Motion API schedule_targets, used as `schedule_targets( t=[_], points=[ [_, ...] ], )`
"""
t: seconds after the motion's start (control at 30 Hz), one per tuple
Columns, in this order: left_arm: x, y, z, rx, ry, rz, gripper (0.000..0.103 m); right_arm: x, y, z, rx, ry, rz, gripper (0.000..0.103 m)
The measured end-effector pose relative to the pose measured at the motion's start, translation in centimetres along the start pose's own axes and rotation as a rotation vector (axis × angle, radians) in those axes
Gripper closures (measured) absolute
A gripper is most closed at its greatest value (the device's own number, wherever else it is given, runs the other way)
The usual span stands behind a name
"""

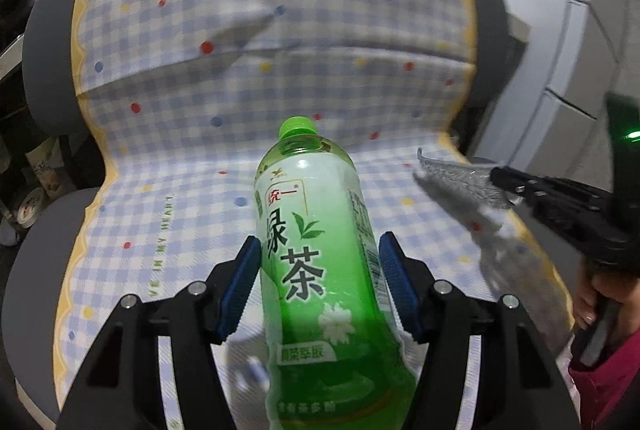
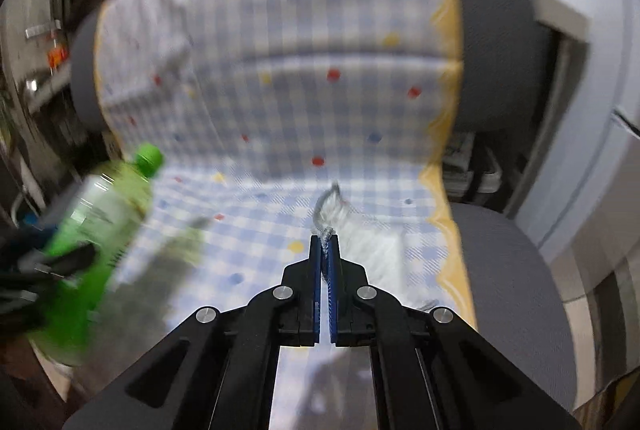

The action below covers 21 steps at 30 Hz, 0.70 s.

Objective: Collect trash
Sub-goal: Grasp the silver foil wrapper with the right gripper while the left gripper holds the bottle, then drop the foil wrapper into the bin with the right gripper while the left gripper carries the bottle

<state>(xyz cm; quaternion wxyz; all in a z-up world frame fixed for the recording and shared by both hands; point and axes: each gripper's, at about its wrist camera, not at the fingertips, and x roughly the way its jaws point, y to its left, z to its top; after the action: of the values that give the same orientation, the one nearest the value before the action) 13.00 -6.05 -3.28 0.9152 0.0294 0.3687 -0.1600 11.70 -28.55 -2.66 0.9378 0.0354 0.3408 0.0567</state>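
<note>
My left gripper (image 1: 318,284) is shut on a green tea bottle (image 1: 320,262) with a green cap, held above the chair seat. The bottle also shows blurred at the left of the right wrist view (image 2: 100,226). My right gripper (image 2: 325,244) is shut on a thin silvery plastic wrapper (image 2: 330,214) that sticks out past its fingertips. In the left wrist view the right gripper (image 1: 496,176) comes in from the right with the wrapper (image 1: 456,178) hanging from its tip.
A grey office chair (image 1: 48,70) carries a blue checked cushion cover with coloured dots (image 1: 280,30) and a yellow border. A pale cabinet (image 1: 568,42) stands to the right. Cluttered shelves (image 2: 36,42) stand at the left. The person's hand (image 1: 600,294) is at the right edge.
</note>
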Motion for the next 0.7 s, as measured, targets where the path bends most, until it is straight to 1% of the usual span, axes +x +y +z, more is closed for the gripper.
schedule_targets(
  t=[0.13, 0.23, 0.3, 0.43, 0.53, 0.6, 0.7],
  points=[
    [-2.4, -3.0, -1.2, 0.039, -0.038, -0.059, 0.043, -7.2, -0.6, -2.0, 0.072, -0.072, 0.008, 0.1],
    [-3.9, -5.6, -2.4, 0.076, -0.056, -0.117, 0.043, -11.9, -1.7, -4.0, 0.136, -0.113, -0.001, 0.1],
    [-4.5, -7.4, -3.2, 0.104, -0.062, -0.149, 0.043, -14.2, -2.7, -5.4, 0.18, -0.131, -0.007, 0.1],
    [-5.3, -11.3, -4.9, 0.165, -0.058, -0.224, 0.043, -18.7, -4.8, -8.9, 0.252, -0.152, -0.077, 0.1],
    [-6.1, -13.7, -6.1, 0.213, -0.067, -0.273, 0.043, -21.6, -6.5, -11.7, 0.3, -0.155, -0.16, 0.1],
    [-6.6, -15.5, -6.9, 0.244, -0.074, -0.303, 0.043, -22.9, -7.5, -13.3, 0.336, -0.15, -0.203, 0.1],
    [-7.3, -18.1, -8.0, 0.294, -0.082, -0.345, 0.043, -24.7, -9.3, -16.3, 0.391, -0.134, -0.29, 0.099]
  ],
)
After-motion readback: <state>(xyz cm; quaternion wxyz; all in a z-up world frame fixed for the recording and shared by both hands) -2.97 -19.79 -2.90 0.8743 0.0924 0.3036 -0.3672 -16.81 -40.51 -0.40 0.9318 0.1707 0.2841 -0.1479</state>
